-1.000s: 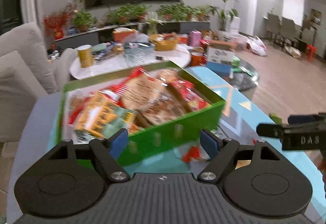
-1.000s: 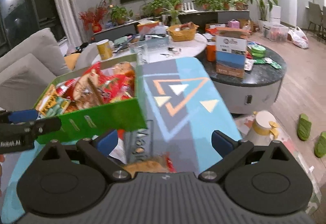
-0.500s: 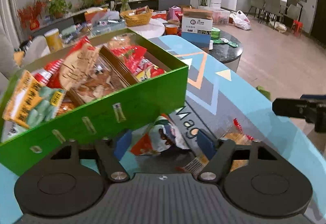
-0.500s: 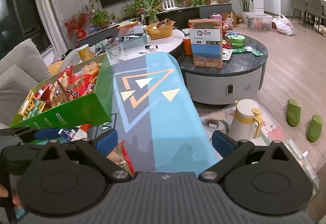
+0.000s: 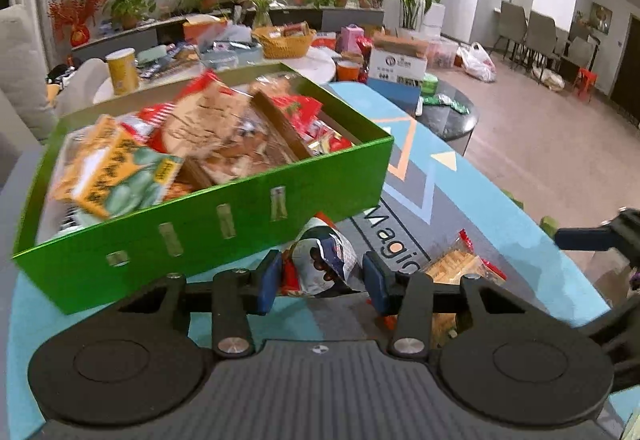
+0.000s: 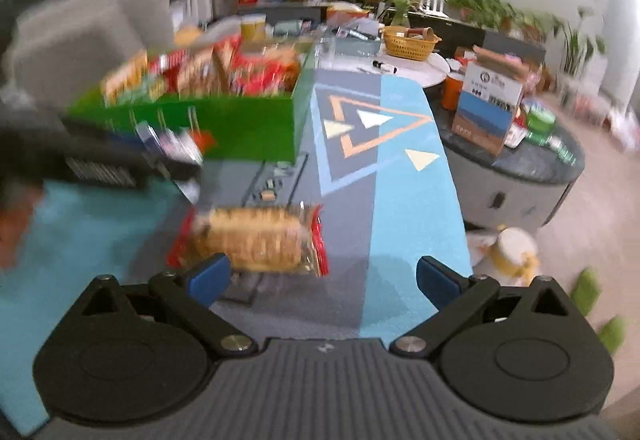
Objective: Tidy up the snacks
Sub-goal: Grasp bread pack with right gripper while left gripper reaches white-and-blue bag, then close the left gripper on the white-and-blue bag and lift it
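Observation:
A green box (image 5: 208,216) full of snack packets sits on a blue patterned table mat (image 5: 472,200); it also shows in the right wrist view (image 6: 240,124). My left gripper (image 5: 322,278) is closed around a white-and-blue snack bag (image 5: 324,260) in front of the box. A clear packet of golden crackers with red edges (image 6: 256,236) lies on the mat; it also shows in the left wrist view (image 5: 460,266). My right gripper (image 6: 324,276) is open and empty, just short of the cracker packet.
A dark round side table (image 6: 532,168) with a cardboard box (image 6: 492,104) stands to the right. A white round table (image 5: 160,76) with a yellow can and a basket lies behind the green box. A grey sofa (image 6: 88,40) is at left.
My left gripper has closed its fingers onto the white-and-blue snack bag. My right gripper has swung left toward the cracker packet, which now lies just ahead of its fingers.

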